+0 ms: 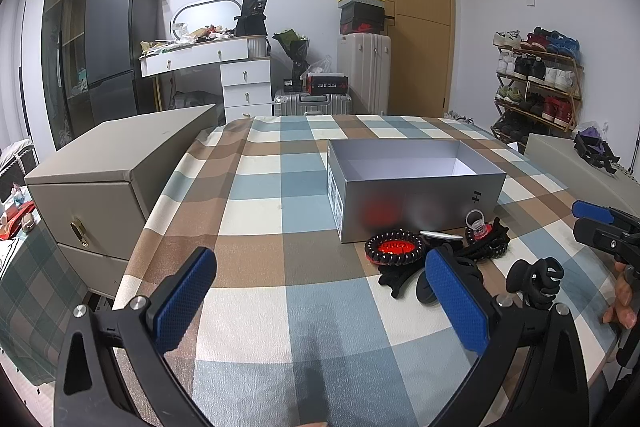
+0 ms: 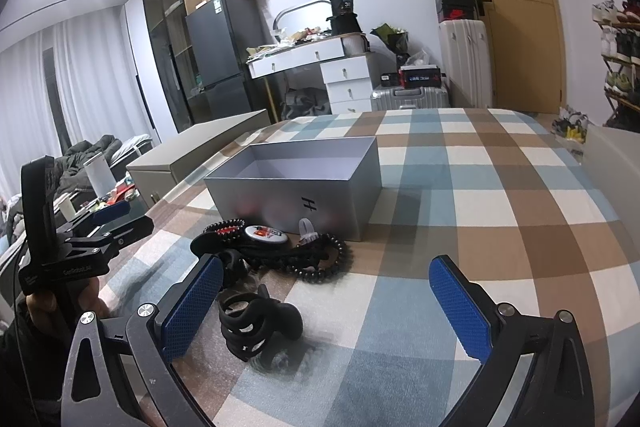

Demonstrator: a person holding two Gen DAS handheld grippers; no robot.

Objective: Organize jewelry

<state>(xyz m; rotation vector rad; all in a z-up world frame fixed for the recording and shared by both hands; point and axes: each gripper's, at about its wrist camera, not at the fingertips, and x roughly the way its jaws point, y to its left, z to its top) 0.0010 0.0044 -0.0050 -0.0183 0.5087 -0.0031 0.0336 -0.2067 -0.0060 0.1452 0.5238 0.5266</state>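
- We have both tools above the checked tablecloth (image 1: 260,187), with nothing lifted yet; we judge the sorting has not begun, since the grey box (image 1: 416,203) shows only bare floor inside.
- Left gripper (image 1: 320,303): jaws spread wide and empty. Its blue pads (image 1: 184,303) hover over bare cloth, with the jewelry pile at about 1 o'clock from it. We read this as a waiting pose, kept clear of the pile so the other tool has room.
- Right gripper (image 2: 326,307): jaws also released, nothing between them. The black claw clip (image 2: 256,327) lies just inside its left pad, at roughly 10 o'clock in the right wrist view. That offset suggests the clip is the likely first pick, though the tool would need to shift leftward to straddle it.
- The jewelry sits in a heap against the box's near wall, at 6 o'clock from the box:
  - a black coil band with a red centre (image 1: 394,247),
  - a second black coil tie (image 2: 324,259),
  - a round white badge (image 2: 266,233) resting on the heap,
  - a small clear ring-shaped piece (image 2: 306,229), touching the coil tie.
- The box is open-topped, its mouth facing up and right behind the heap, so each drop should be a short lift.
- Risk noted: the coils look tangled with other dark items, so lifting one may drag its neighbours.
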